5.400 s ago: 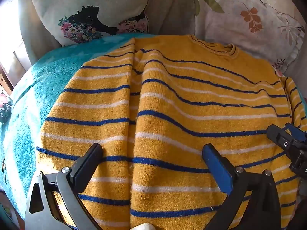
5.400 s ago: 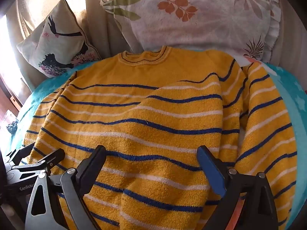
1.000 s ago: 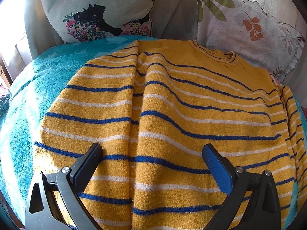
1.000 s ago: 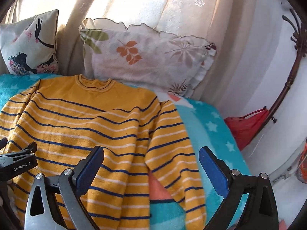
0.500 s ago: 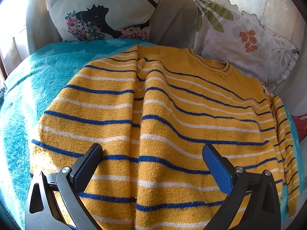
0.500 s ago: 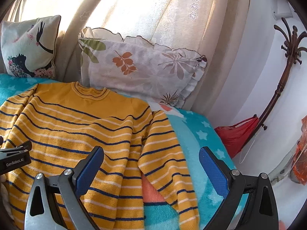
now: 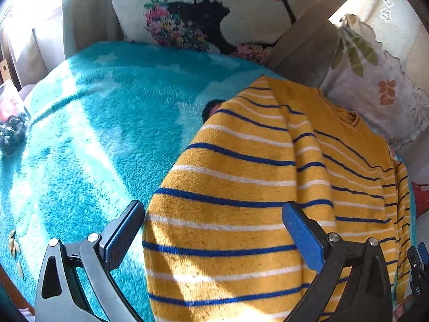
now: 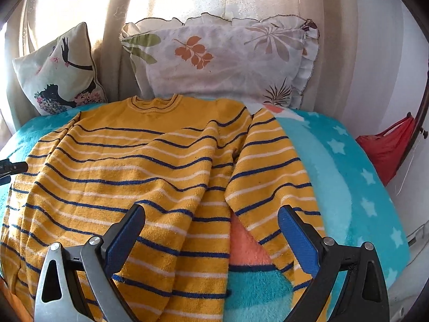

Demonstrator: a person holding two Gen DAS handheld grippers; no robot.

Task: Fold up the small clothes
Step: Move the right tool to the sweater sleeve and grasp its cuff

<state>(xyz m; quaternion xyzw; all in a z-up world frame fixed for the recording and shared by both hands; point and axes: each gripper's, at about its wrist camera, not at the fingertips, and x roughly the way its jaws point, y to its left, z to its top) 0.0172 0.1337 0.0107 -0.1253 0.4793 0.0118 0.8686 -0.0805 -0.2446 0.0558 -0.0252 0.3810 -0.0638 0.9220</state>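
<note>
A yellow sweater with blue and white stripes lies flat, collar away from me, on a turquoise star blanket. It also shows in the left wrist view. Its left sleeve is folded in over the body; its right sleeve lies out to the side. My left gripper is open and empty, hovering over the sweater's left edge. My right gripper is open and empty above the gap between the body and the right sleeve. The left gripper's tip shows at the left edge of the right wrist view.
Two pillows lean at the back: a bird-print one on the left and a leaf-print one behind the collar. A red bag hangs at the right, off the bed. A small dark object lies at the blanket's left edge.
My left gripper has swung left, so bare blanket now fills its left half. My right gripper has turned back left and closer to the sweater. Both stay open.
</note>
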